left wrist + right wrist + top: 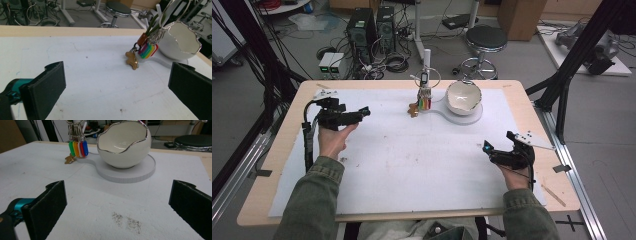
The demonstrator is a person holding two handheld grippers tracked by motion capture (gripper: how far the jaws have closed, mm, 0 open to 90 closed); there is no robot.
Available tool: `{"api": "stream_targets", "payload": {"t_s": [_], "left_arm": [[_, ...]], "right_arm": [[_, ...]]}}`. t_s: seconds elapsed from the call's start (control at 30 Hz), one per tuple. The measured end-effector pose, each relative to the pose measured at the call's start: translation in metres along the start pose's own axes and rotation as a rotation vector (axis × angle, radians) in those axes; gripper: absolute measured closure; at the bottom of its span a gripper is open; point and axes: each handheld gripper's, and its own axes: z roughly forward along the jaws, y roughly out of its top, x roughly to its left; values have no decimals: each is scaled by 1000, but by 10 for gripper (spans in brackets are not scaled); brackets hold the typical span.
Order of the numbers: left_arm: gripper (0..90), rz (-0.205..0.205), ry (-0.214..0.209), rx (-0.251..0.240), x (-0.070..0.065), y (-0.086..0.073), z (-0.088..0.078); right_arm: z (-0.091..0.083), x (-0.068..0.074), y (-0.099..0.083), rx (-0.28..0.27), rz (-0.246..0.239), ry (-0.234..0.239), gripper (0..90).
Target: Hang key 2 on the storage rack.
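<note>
A white egg-shaped bowl [463, 97] with a silver jagged rim stands on a white round base [472, 117] at the table's far middle. Beside it hangs a bunch of coloured key tags [425, 103] with a small brown gingerbread-shaped charm [414, 110] resting on the mat. My left gripper [362, 112] is open over the left of the mat, well short of the tags [148, 49] and charm [131, 60]. My right gripper [487, 148] is open at the right, pointing toward the bowl [123, 143] and tags [78, 148]. Nothing is between either pair of jaws.
A white mat [402, 155] covers most of the wooden table [277, 165]. A dark speckled smudge [127, 220] marks the mat near my right gripper. Beyond the table stand a black stool [485, 40] and computer towers [362, 30] among floor cables.
</note>
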Motion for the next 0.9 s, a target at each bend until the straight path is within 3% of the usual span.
{"api": "stream_targets", "payload": {"t_s": [0.27, 0.53, 0.67, 0.9], "left_arm": [[16, 71, 54, -13, -1, -15, -8], [17, 114, 74, -22, -1, -30, -16], [17, 115, 80, -2, 3, -37, -17], [17, 93, 111, -13, 10, -49, -23]], "right_arm": [[0, 1, 0, 4, 3, 1, 6], [0, 0, 0, 4, -2, 0, 6], [0, 0, 0, 4, -5, -1, 6], [1, 1, -1, 11, -5, 1, 6]]}}
